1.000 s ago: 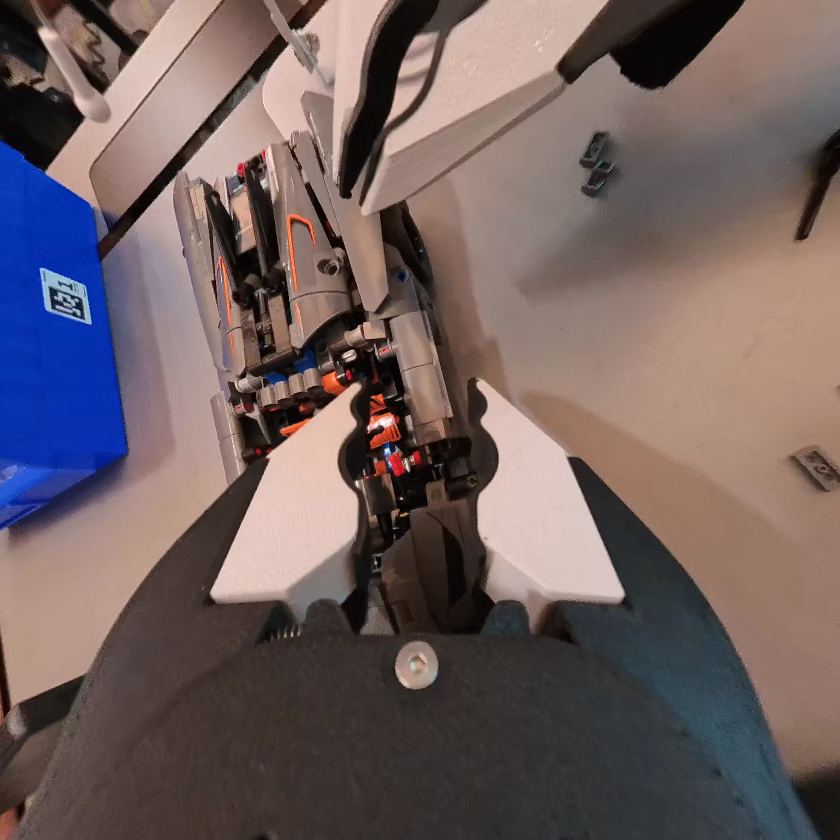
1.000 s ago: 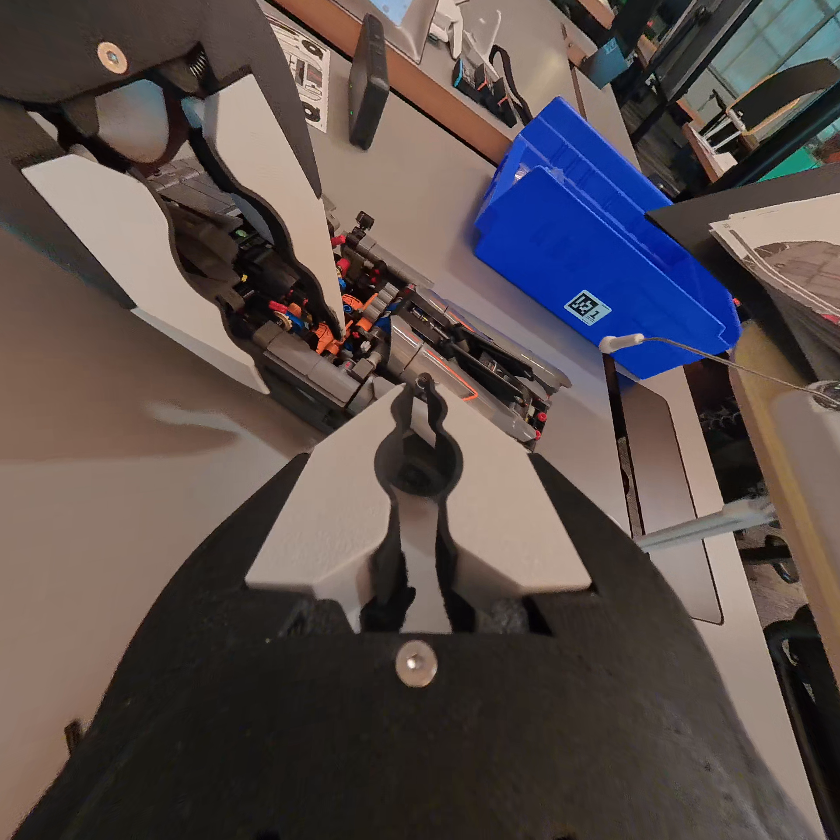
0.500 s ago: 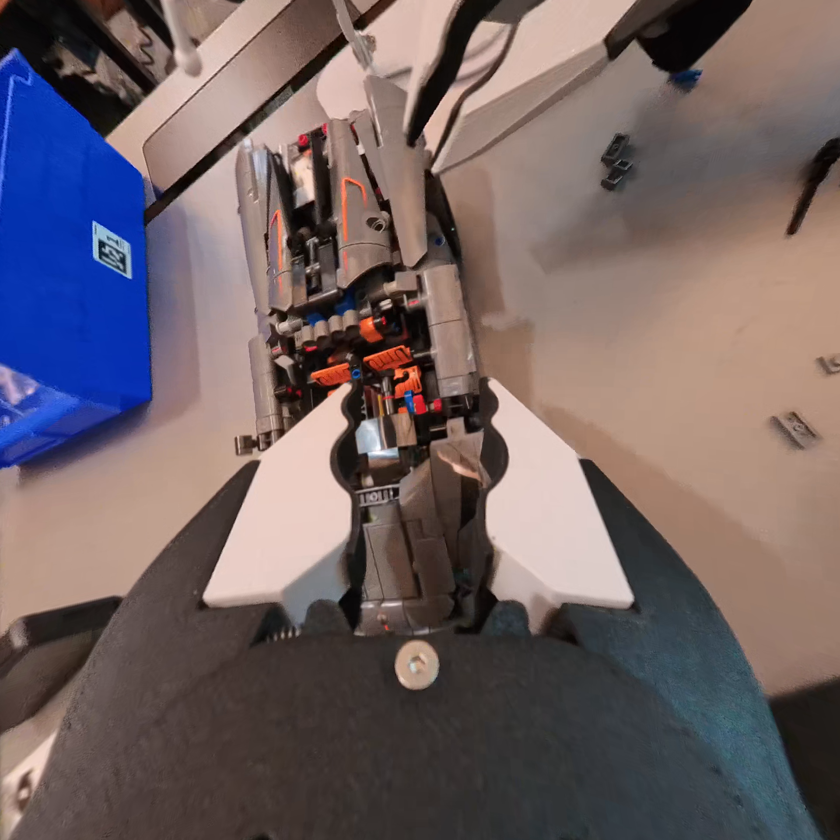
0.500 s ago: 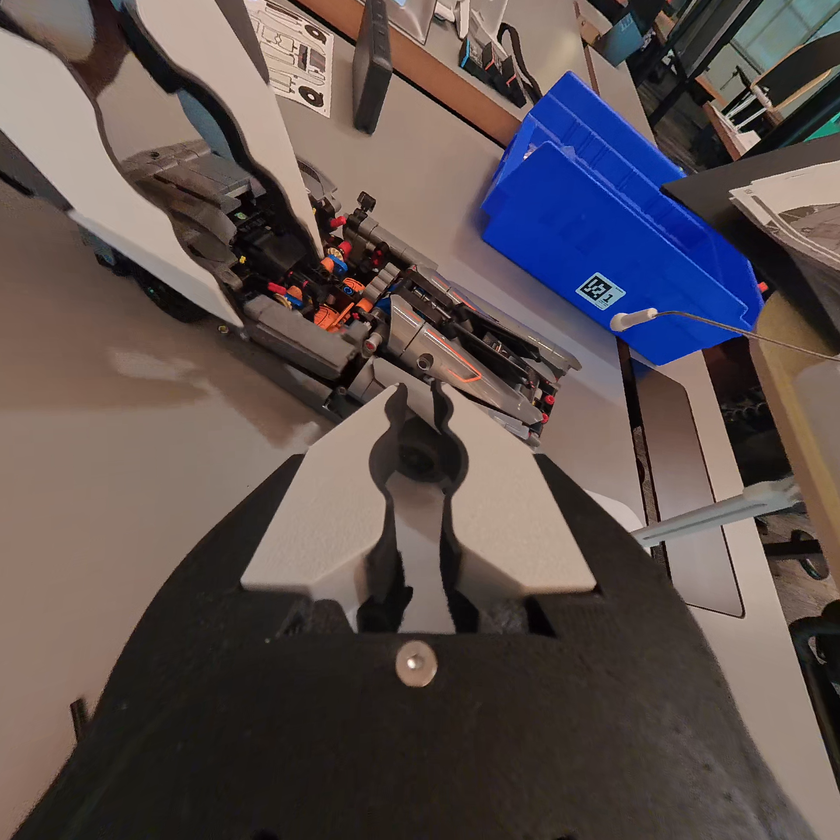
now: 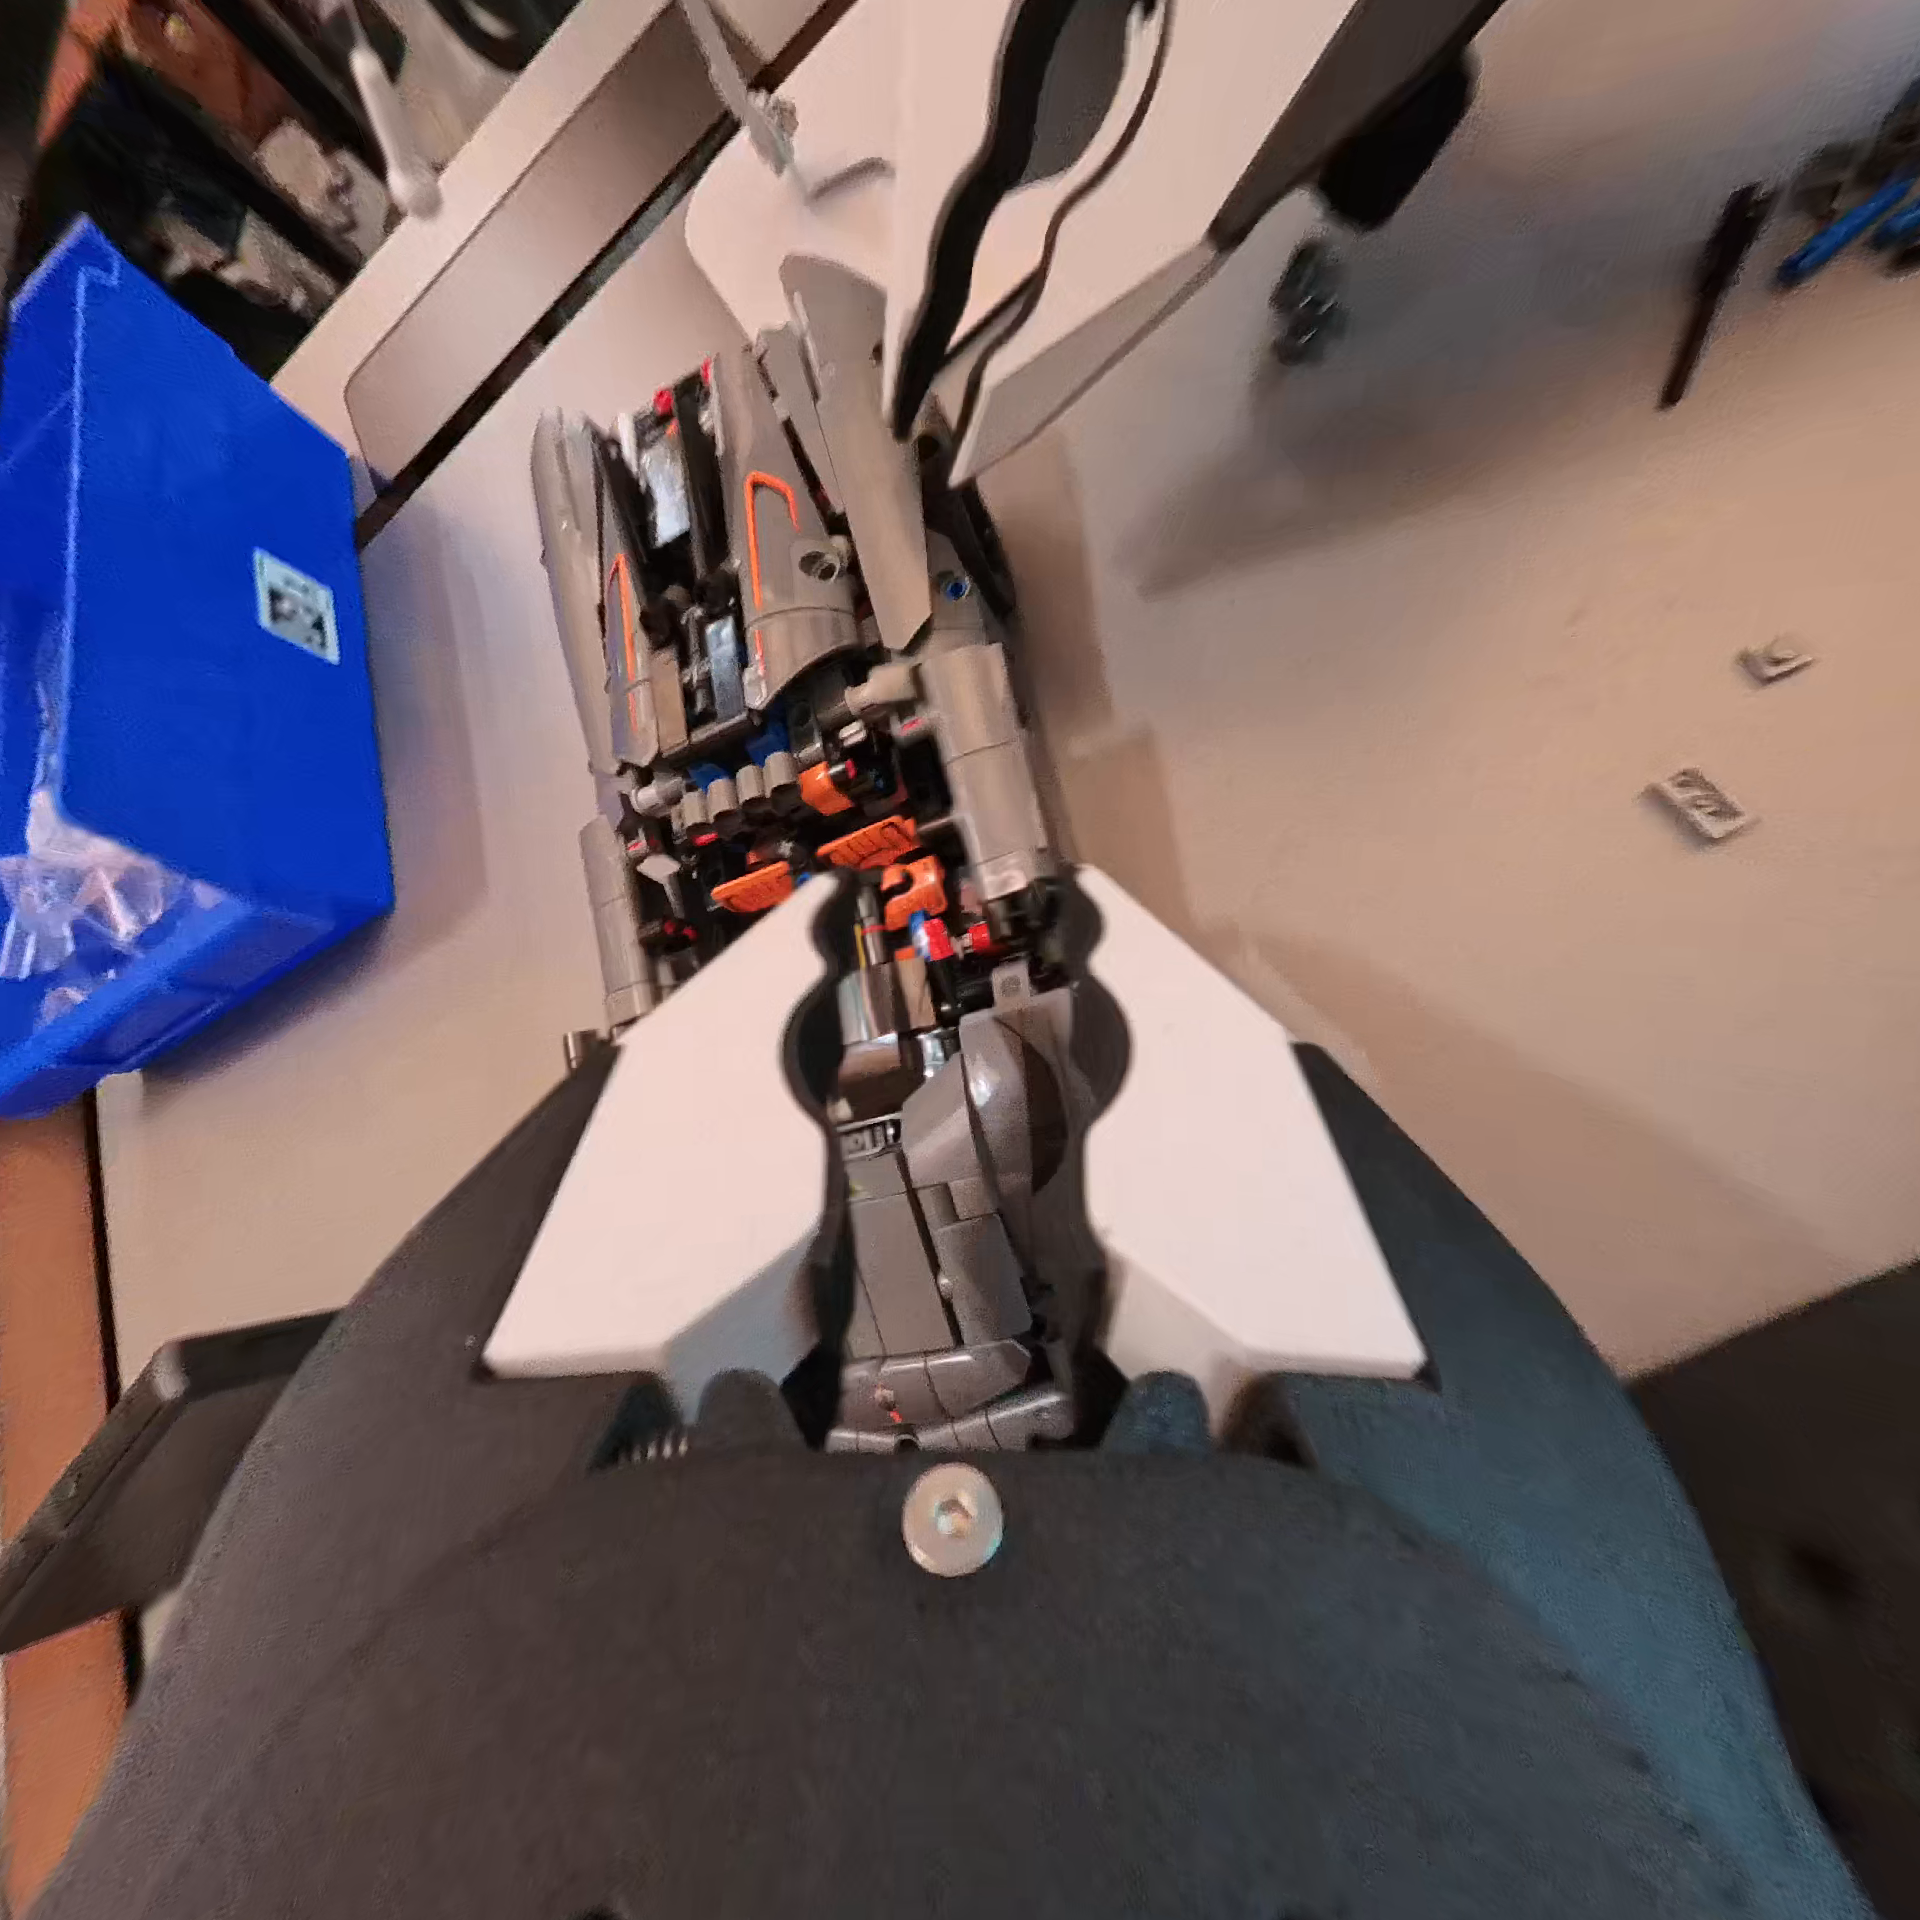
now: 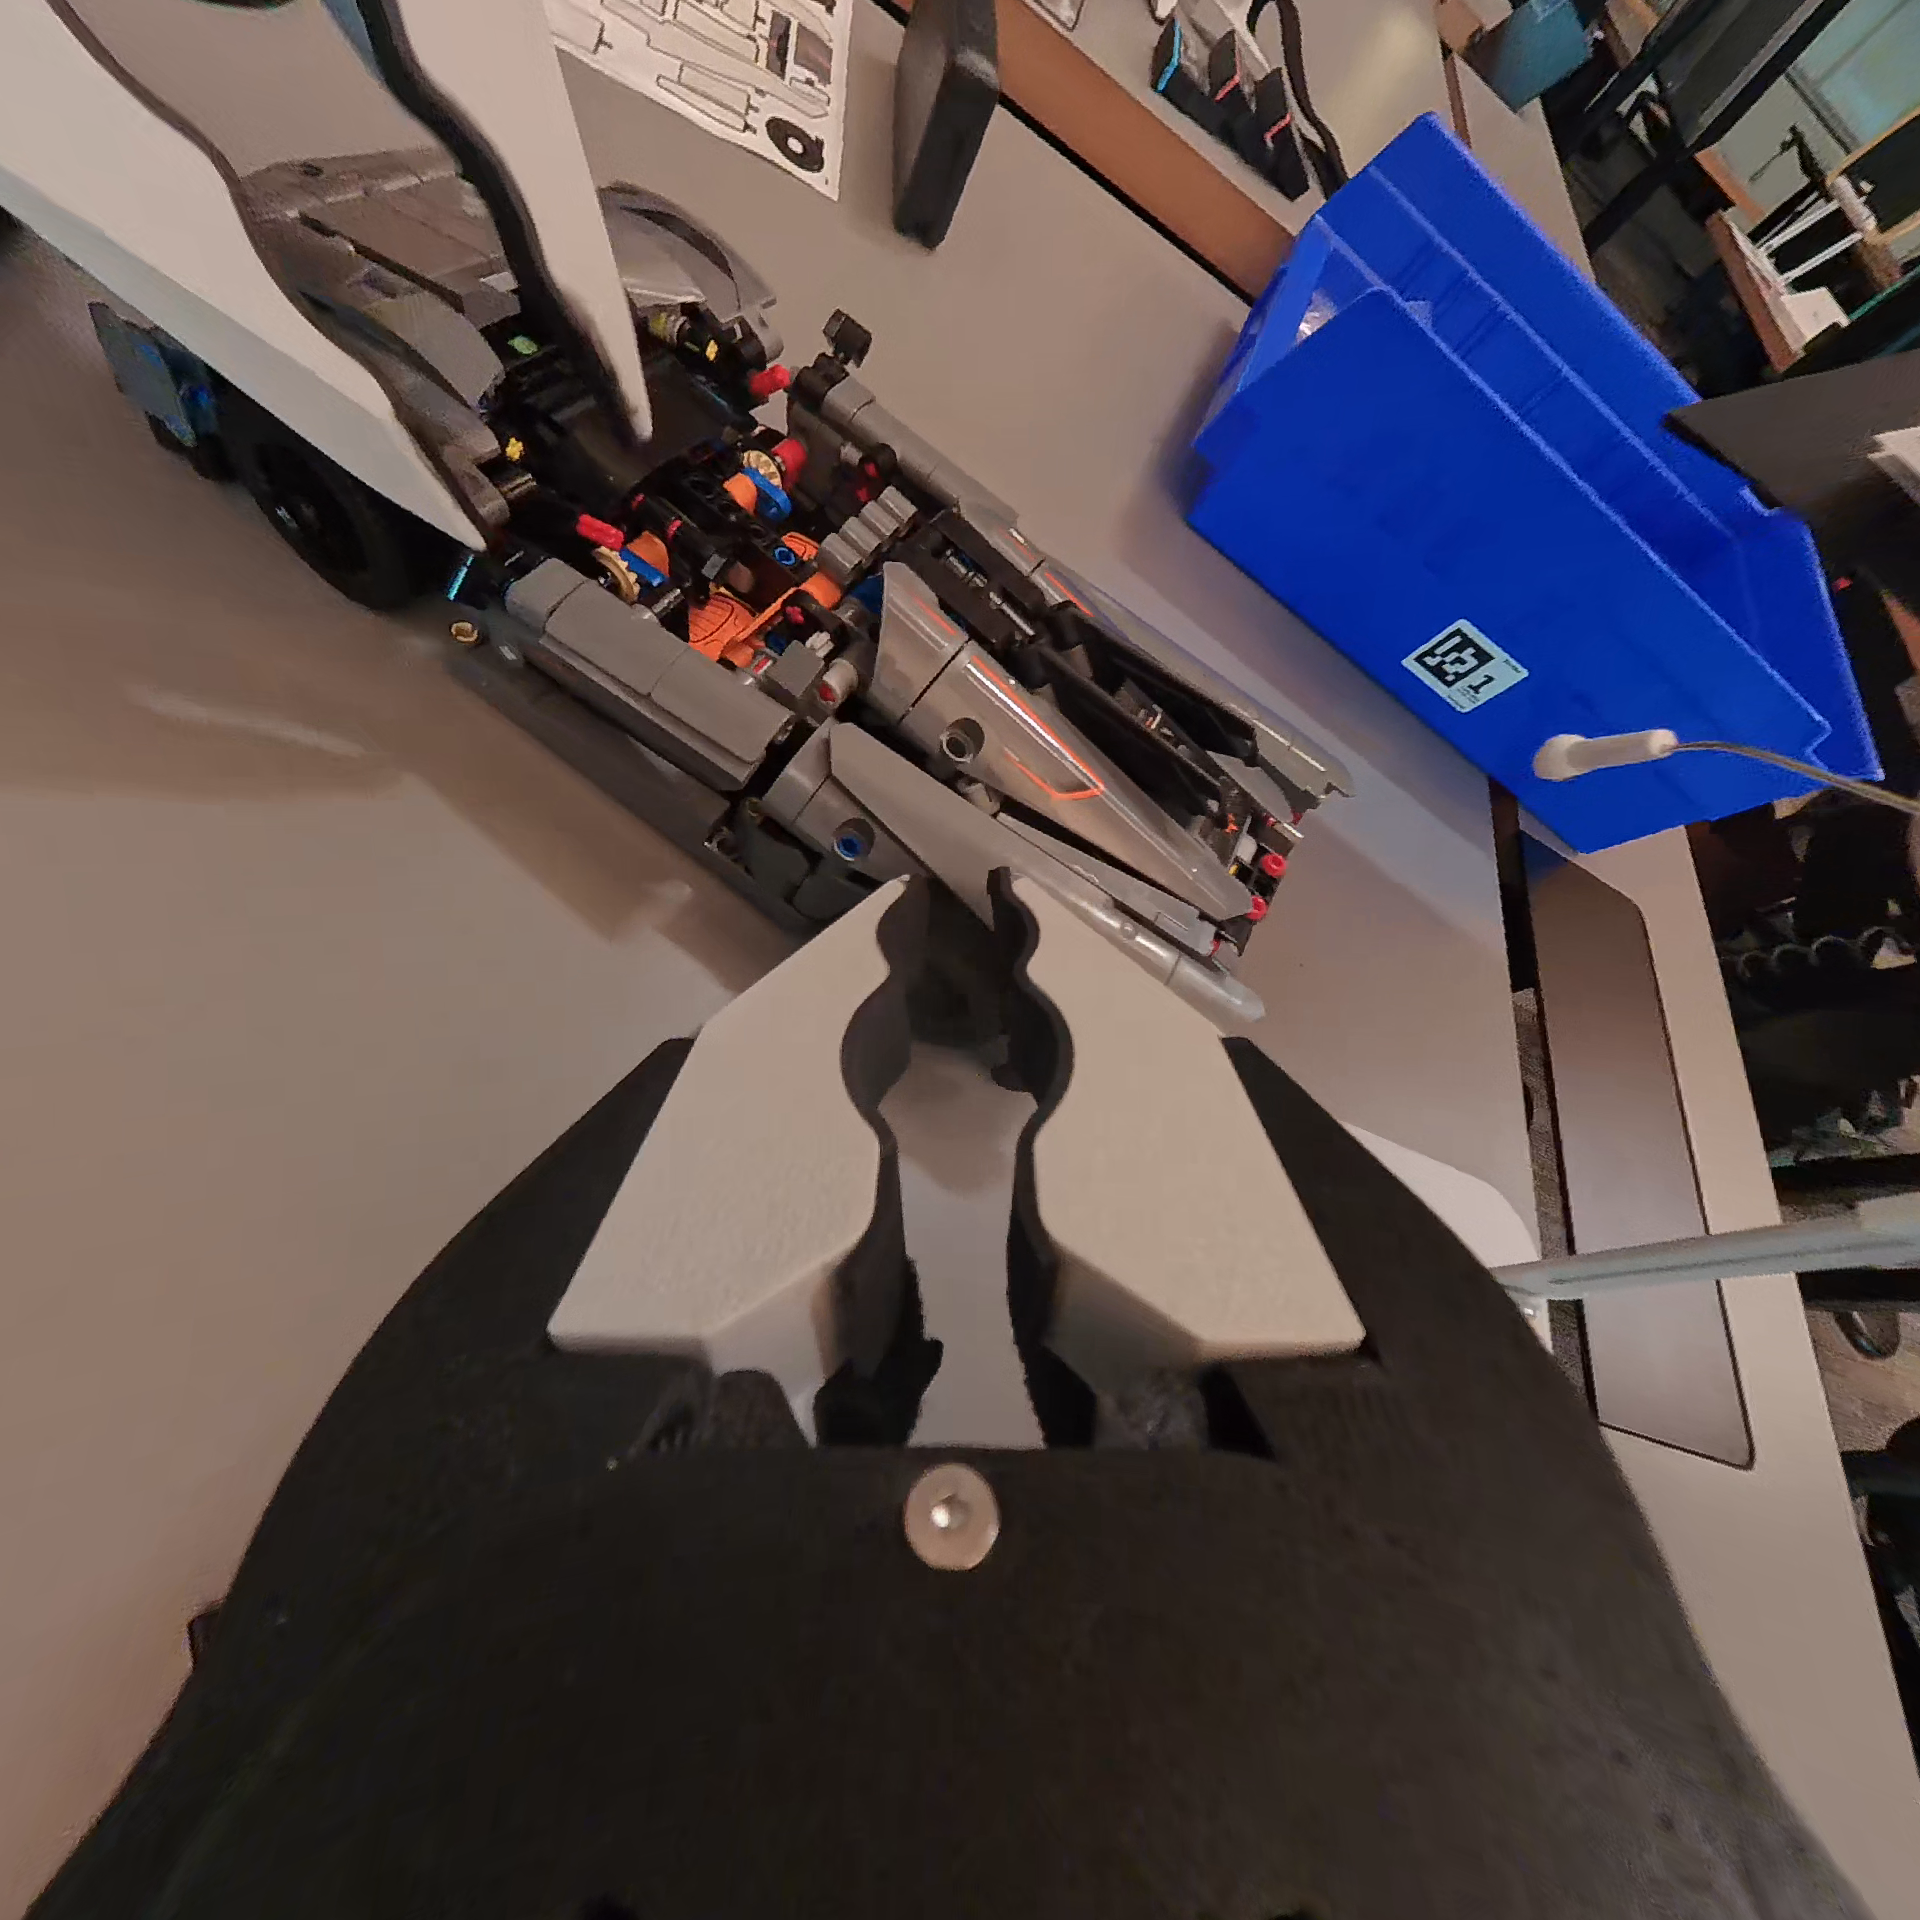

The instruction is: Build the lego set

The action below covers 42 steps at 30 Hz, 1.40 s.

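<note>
A grey lego car (image 5: 790, 623) with orange and black inner parts stands on its wheels on the pale table (image 5: 1455, 935). It also shows in the right wrist view (image 6: 935, 665). My left gripper (image 5: 951, 883) is shut on the car's front end, one finger on each side of the hood; it also shows in the right wrist view (image 6: 551, 468). My right gripper (image 6: 958, 888) has its fingers a narrow gap apart, with the tips at a grey side panel (image 6: 894, 800) by the rear wheel. I cannot tell if they touch it.
A blue bin (image 5: 187, 675) stands left of the car; it also shows in the right wrist view (image 6: 1507, 499). Small grey loose pieces (image 5: 1694, 805) lie on the table to the right. A printed sheet (image 6: 727, 62) and a black block (image 6: 945, 114) lie behind the car.
My left gripper has tilted up over the car's front, still shut on it, so more of the hood shows. My right gripper's tips have drawn slightly apart beside the rear panel.
</note>
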Each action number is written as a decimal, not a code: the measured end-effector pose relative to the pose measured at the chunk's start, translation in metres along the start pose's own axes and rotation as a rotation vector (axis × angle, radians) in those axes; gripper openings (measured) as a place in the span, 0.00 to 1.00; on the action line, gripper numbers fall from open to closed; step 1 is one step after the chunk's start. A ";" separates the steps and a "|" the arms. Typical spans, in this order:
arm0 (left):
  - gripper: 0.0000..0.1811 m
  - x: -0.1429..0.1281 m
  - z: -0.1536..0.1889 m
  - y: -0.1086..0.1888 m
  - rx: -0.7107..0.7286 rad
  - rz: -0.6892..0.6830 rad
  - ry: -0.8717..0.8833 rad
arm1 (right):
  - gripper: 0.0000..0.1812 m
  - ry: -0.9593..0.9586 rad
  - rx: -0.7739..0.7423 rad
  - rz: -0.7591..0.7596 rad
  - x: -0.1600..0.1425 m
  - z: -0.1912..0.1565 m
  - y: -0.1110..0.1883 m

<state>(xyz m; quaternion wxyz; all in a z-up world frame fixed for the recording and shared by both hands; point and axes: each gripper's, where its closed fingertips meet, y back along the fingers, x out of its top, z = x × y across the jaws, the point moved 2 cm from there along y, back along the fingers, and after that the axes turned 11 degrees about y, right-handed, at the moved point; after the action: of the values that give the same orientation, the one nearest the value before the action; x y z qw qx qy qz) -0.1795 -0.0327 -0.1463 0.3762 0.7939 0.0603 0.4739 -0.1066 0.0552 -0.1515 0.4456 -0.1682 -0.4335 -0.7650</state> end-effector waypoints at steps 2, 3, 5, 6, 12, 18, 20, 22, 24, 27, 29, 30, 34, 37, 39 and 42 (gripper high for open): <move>0.24 0.005 0.002 0.007 -0.040 0.037 0.030 | 0.06 -0.002 0.007 -0.001 -0.001 -0.001 -0.001; 0.24 0.005 0.000 0.008 -0.043 0.040 0.044 | 0.06 -0.006 0.008 0.001 -0.001 -0.001 -0.002; 0.24 0.001 -0.001 0.008 -0.057 0.039 0.056 | 0.06 -0.012 0.009 0.003 -0.001 -0.001 -0.002; 0.24 -0.002 0.001 0.006 -0.071 0.030 0.056 | 0.06 -0.013 0.007 0.003 -0.002 -0.001 -0.002; 0.26 -0.007 0.016 -0.015 -0.016 -0.021 -0.070 | 0.06 -0.016 0.011 -0.001 -0.004 -0.001 -0.003; 0.26 -0.019 0.012 -0.019 0.031 -0.054 -0.082 | 0.07 -0.018 0.010 0.003 -0.004 -0.001 -0.003; 0.26 -0.017 -0.003 -0.004 0.037 -0.002 -0.026 | 0.07 -0.017 0.014 0.013 -0.002 -0.001 -0.002; 0.27 -0.019 -0.019 0.012 0.044 0.028 0.023 | 0.07 -0.015 0.021 0.028 0.001 -0.002 0.000; 0.26 -0.024 -0.030 0.024 0.057 0.051 0.047 | 0.08 -0.017 0.032 0.054 0.007 -0.004 0.001; 0.26 -0.030 -0.027 0.028 0.031 0.071 0.059 | 0.08 0.011 0.063 0.108 0.025 -0.013 0.005; 0.26 -0.032 -0.020 0.023 0.022 0.065 0.034 | 0.07 0.030 0.116 0.149 0.043 -0.026 0.006; 0.26 -0.031 -0.015 0.020 0.004 0.068 0.024 | 0.09 0.043 0.143 0.158 0.051 -0.034 0.006; 0.25 -0.024 0.004 0.007 -0.022 0.053 -0.018 | 0.12 0.146 0.141 0.130 0.064 -0.053 -0.003; 0.24 -0.023 0.014 -0.001 0.005 0.038 -0.071 | 0.12 0.183 0.103 0.085 0.059 -0.054 -0.011; 0.22 -0.019 0.016 -0.005 0.038 0.045 -0.099 | 0.12 0.176 0.100 0.078 0.056 -0.054 -0.014; 0.18 -0.015 0.017 -0.013 0.113 0.030 -0.162 | 0.12 0.155 0.089 0.065 0.052 -0.052 -0.016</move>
<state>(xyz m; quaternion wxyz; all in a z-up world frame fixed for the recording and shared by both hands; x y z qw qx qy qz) -0.1705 -0.0399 -0.1699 0.3273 0.8504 0.0446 0.4095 -0.1422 -0.0113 -0.1555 0.5095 -0.1025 -0.4255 -0.7409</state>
